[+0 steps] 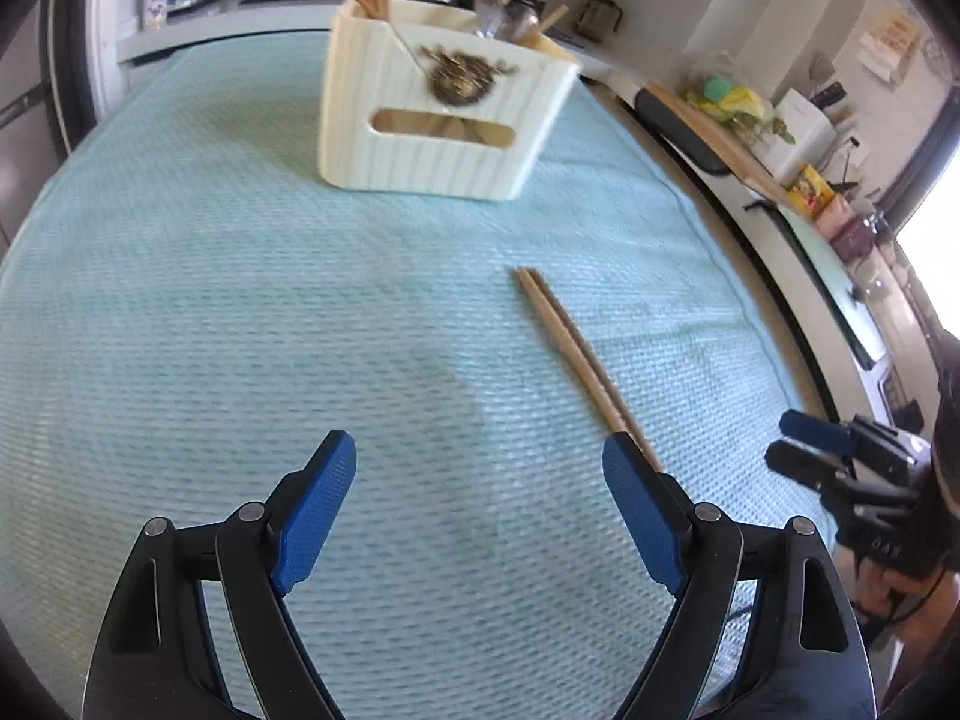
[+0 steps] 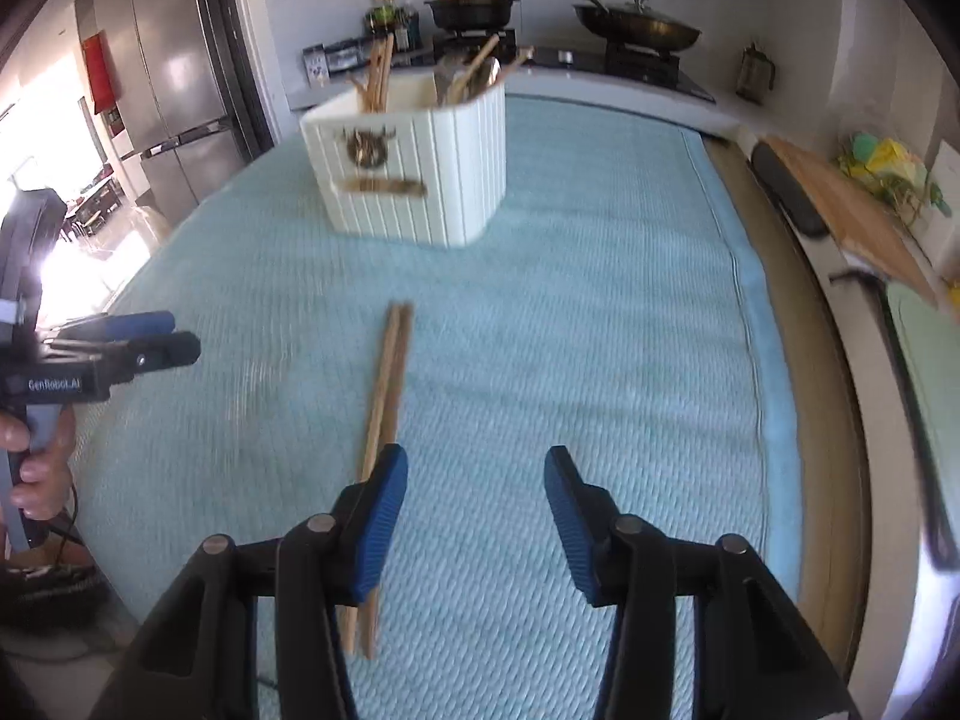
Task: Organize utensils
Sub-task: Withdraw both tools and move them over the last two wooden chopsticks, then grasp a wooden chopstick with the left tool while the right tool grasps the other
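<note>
Nearest to the right wrist camera, the right gripper (image 2: 474,516) stands partly open with nothing between its blue pads; only the cloth shows in the gap. Its left finger (image 2: 375,531) lies just over the near end of the pair of wooden chopsticks (image 2: 387,384), so that the sticks pass under and beside this finger and not between the two fingers. Whether the finger touches them, I cannot tell.

The left gripper (image 1: 480,510) is spread wide and also holds nothing. In its own view the same chopsticks (image 1: 570,348) run past the outer side of its right finger (image 1: 645,516), again outside the gap.

The chopsticks lie flat and side by side on the light blue cloth (image 2: 600,330) that covers the table. Their long axis runs from the near edge of the table toward the far edge, almost along the direction in which the right gripper points.

I judge that the right gripper is the nearer one. To take the sticks, it must shift a little to its own left.

Farther on, well apart from the sticks, the white utensil holder (image 2: 420,162) stands upright near the far edge of the table, already with wooden utensils in it.
</note>
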Motion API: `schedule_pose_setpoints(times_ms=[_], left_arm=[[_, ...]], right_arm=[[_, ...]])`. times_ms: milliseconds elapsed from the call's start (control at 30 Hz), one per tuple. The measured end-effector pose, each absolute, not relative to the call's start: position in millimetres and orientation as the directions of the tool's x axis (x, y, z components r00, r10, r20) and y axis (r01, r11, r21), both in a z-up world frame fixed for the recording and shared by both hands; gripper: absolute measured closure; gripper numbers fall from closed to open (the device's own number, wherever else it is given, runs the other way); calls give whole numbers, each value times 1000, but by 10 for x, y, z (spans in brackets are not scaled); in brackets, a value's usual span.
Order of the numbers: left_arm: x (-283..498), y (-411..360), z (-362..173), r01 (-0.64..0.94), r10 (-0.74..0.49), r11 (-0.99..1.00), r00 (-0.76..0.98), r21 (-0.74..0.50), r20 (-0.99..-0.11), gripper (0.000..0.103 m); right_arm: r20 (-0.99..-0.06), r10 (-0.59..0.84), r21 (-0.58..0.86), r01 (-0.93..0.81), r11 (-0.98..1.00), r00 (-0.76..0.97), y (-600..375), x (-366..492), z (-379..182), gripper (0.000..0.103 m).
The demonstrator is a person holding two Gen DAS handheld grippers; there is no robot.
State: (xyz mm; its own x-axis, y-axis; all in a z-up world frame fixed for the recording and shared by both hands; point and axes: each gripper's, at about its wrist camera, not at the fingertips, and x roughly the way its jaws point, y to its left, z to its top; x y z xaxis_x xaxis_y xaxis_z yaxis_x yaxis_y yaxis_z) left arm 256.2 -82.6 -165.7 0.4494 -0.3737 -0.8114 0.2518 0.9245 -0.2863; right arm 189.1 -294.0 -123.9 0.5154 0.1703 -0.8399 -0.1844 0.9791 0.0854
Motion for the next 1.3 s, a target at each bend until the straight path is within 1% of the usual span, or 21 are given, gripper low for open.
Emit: schedule_pose_setpoints(times_ms=[133, 233, 300, 367, 433, 500, 567, 600, 700, 833, 933, 1100, 1167, 1300], left_arm=[[2575, -1358, -1756, 307, -328, 931, 462, -198, -824, 17], [2615, -1605, -1896, 315, -254, 943, 472, -108, -844, 17], [2644, -1691, -1992, 306, -219, 949, 468, -76, -856, 18], [2626, -1739, -2003, 310, -194, 950, 492, -37, -849, 17], [2621, -1748, -1994, 301, -180, 953, 499, -25, -848, 17], [2632, -1718, -1998, 298, -183, 954, 496, -32, -849, 16], [2622, -1682, -2019, 282, -133, 959, 512, 21, -848, 15], [2618, -1658, -2023, 283, -121, 959, 522, 37, -844, 13], [2634, -1505, -2040, 256, -114, 966, 519, 27, -847, 11], [2673, -1279, -2041, 216, -115, 976, 509, -3, -853, 12], [2732, -1157, -2032, 207, -112, 978, 507, -5, -854, 13], [2819, -1032, -2015, 214, -117, 977, 501, -8, -857, 19], [2822, -974, -2026, 221, -122, 975, 497, -11, -859, 20], [2826, -799, -2017, 221, -120, 975, 494, -10, -861, 19]], right_arm=[[-815, 158, 136, -81, 987, 557, -3145, 1523, -1290, 62], [-784, 121, 130, -29, 991, 609, -3238, 1302, -1142, 62], [-759, 83, 91, -20, 996, 646, -3262, 1181, -995, 62], [-737, 45, 42, -21, 999, 674, -3275, 1089, -869, 62], [-725, 22, 10, -22, 1000, 688, -3285, 1047, -789, 62], [-723, 26, 7, -31, 999, 690, -3288, 1044, -766, 62], [-727, 41, 14, -45, 999, 686, -3264, 1091, -803, 62], [-733, 52, 18, -57, 998, 679, -3236, 1115, -850, 62], [-760, 96, 36, -105, 994, 643, -3127, 1256, -1018, 62], [-810, 178, 81, -194, 978, 558, -2903, 1540, -1306, 62], [-827, 228, 102, -262, 960, 514, -2707, 1809, -1455, 62], [-857, 241, 105, -303, 947, 455, -2489, 2369, -1653, 62], [-864, 248, 102, -330, 938, 438, -2383, 2538, -1717, 62], [-866, 243, 101, -323, 941, 437, -2272, 2748, -1796, 62]])
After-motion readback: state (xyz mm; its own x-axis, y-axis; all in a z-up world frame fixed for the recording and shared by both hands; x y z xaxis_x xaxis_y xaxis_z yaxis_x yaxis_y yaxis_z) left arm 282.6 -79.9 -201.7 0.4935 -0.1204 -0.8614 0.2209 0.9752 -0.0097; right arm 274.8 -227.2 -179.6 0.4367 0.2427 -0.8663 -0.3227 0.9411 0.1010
